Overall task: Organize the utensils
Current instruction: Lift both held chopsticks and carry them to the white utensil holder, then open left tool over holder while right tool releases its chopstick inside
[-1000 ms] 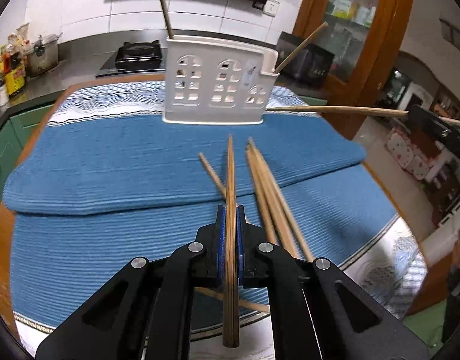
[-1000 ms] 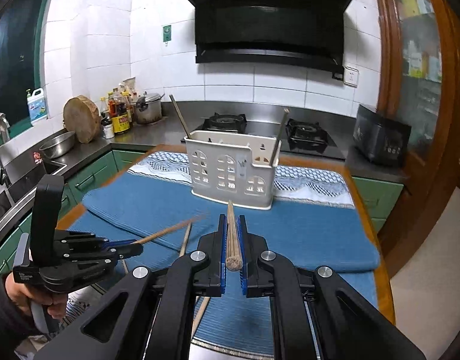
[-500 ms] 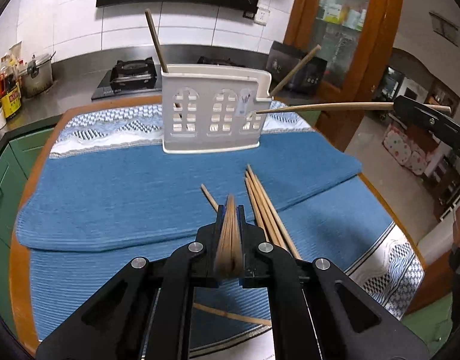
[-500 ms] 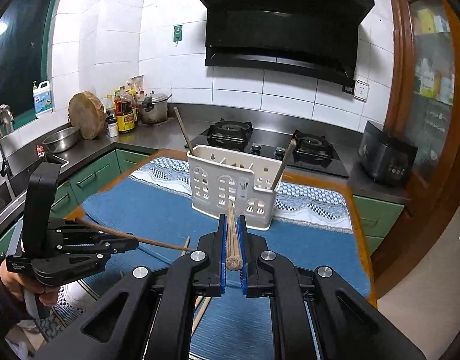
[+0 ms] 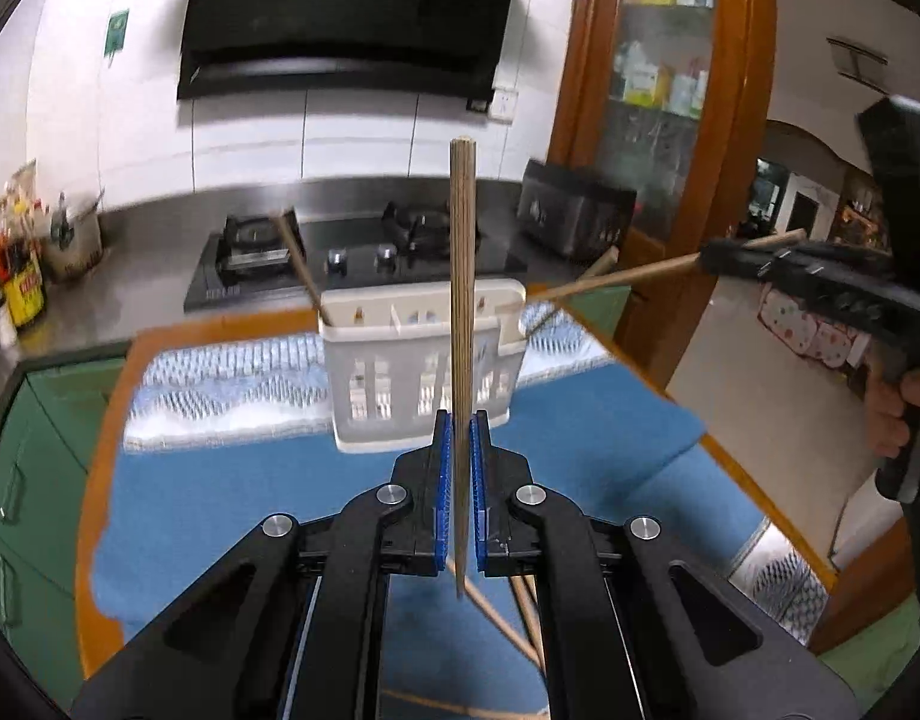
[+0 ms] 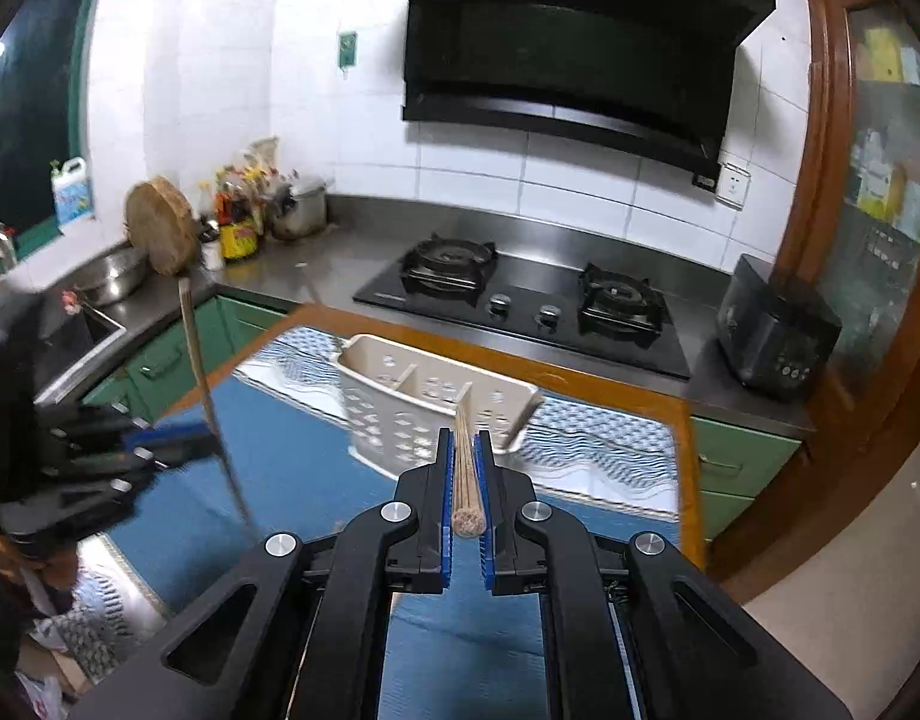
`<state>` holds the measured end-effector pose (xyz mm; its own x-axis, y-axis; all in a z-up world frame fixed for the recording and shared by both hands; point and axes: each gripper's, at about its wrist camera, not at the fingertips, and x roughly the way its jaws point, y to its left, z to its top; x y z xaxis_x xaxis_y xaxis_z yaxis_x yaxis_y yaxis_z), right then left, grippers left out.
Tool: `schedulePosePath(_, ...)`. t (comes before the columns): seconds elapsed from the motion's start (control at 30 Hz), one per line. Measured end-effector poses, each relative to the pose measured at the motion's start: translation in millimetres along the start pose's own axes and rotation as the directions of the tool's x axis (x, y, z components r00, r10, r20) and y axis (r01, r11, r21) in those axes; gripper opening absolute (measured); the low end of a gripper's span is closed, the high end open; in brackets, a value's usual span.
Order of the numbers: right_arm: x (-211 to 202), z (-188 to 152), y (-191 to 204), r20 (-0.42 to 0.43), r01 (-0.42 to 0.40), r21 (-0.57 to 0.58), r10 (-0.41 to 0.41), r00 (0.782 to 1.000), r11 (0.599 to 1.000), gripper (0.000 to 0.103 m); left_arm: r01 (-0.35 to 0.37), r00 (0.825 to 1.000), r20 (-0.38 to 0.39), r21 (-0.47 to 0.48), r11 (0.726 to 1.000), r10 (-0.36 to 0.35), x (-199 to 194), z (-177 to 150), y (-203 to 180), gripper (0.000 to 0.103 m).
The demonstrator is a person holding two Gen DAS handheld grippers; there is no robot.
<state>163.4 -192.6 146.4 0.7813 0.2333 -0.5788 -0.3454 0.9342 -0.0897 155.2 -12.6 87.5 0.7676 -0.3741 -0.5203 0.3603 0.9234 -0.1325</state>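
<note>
A white slotted utensil caddy (image 5: 424, 372) stands on the blue mat (image 5: 232, 492), with one chopstick (image 5: 298, 264) leaning out at its left end and another (image 5: 604, 258) at its right. My left gripper (image 5: 460, 420) is shut on a wooden chopstick (image 5: 463, 276) held nearly upright in front of the caddy. My right gripper (image 6: 463, 438) is shut on a second chopstick (image 6: 465, 474), which points forward at the caddy (image 6: 400, 414). In the left wrist view that chopstick (image 5: 616, 279) reaches in from the right to the caddy's right end. Several loose chopsticks (image 5: 520, 618) lie on the mat below my left gripper.
Behind the table are a gas hob (image 6: 520, 294), a steel counter with bottles and a pot (image 6: 250, 222), and a black appliance (image 6: 772, 336). A wooden cabinet (image 5: 670, 120) stands at the right. The table's wooden edge (image 5: 94, 480) borders the mat.
Both grippers have risen. The left chopstick has swung from lying forward over the mat to nearly upright. The right gripper has moved closer to the caddy and now looks down into it.
</note>
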Motion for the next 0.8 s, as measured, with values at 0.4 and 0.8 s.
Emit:
schedulePosePath(0.4,68,32,-20,-0.245,-0.042,-0.005,0.039,0.969,0.999,0.007,-0.029,0.993,0.116,0.011,1.000,0.028,9,83,2,0.004)
schedulePosePath(0.8,108,33,-26,-0.288,-0.082,0.060,0.096,0.953,0.995,0.014,-0.010,0.999,-0.045,0.024,1.000,0.012,50,33,9,0.006)
